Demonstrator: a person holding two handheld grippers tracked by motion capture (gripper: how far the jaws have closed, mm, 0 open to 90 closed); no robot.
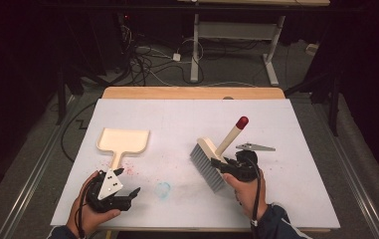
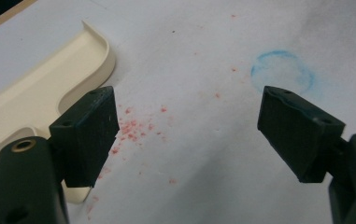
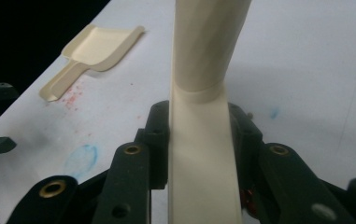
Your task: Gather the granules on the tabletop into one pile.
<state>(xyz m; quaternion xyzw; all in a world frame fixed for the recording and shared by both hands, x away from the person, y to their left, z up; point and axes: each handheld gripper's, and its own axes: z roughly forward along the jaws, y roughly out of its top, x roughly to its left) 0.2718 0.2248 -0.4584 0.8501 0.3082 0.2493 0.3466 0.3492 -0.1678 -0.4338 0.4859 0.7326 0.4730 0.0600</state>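
The right gripper [image 1: 225, 164] has its fingers closed on the cream handle of the brush [image 1: 216, 154], which stands tilted right of the dustpan [image 1: 122, 142]. The left gripper [image 1: 127, 181], fingers wide apart and empty, hovers just before the dustpan's handle, over red crumbs [image 2: 131, 128] on the white bench [image 1: 296, 164].

The high view looks forward and down from above my side of the table [image 1: 276, 199], taking in the whole top and the floor beyond. My left gripper [image 2: 188, 135] camera sits close above the surface, looking along its jaws at the dustpan [image 2: 35, 102] and a blue ring [image 2: 282, 70]. My right gripper [image 3: 199, 144] camera looks along the brush [image 3: 203, 93] across the table. All three views share the dustpan and the blue ring.
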